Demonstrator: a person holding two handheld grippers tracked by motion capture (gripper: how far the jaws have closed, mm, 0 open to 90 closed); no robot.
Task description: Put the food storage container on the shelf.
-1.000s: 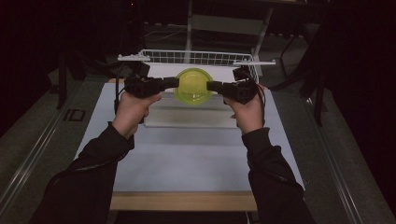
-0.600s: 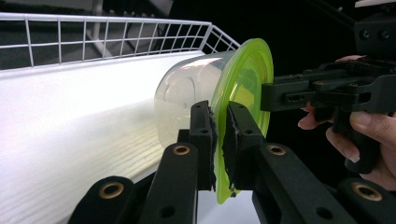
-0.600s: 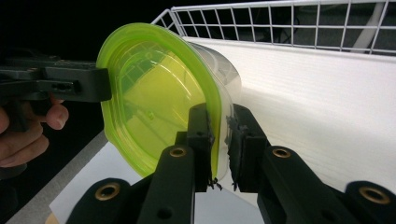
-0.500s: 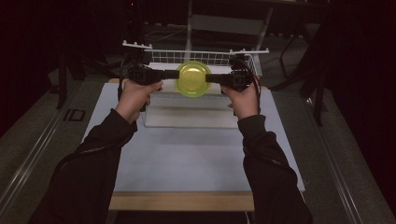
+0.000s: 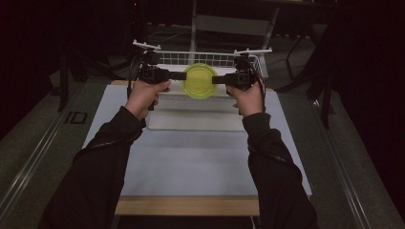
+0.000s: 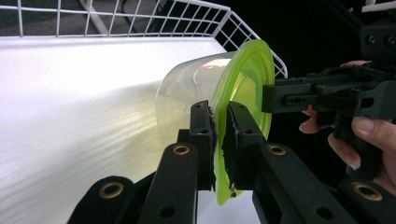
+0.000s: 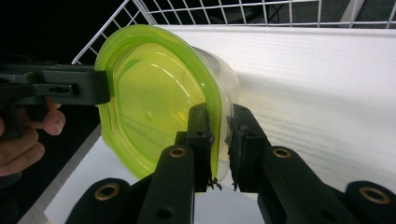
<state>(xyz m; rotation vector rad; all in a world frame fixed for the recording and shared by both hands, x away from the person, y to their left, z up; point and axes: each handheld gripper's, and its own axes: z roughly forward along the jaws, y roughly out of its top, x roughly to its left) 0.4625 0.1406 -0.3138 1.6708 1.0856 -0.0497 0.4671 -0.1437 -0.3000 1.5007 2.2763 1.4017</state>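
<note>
A clear round container with a yellow-green lid hangs on its side between my two grippers, lid toward the person. My left gripper is shut on the lid's left rim, and my right gripper is shut on the right rim. In the left gripper view the jaws pinch the lid's edge, and the right gripper grips the far side. In the right gripper view the right gripper clamps the rim of the lid, and the left gripper holds the opposite edge.
A white wire basket stands at the far end of the table, right behind and below the container; its mesh walls rise around a white floor. A white raised board lies in front of it on the pale mat.
Both hands have carried the container away from the person, from over the white board to the front of the wire basket. Both grips stay the same.
</note>
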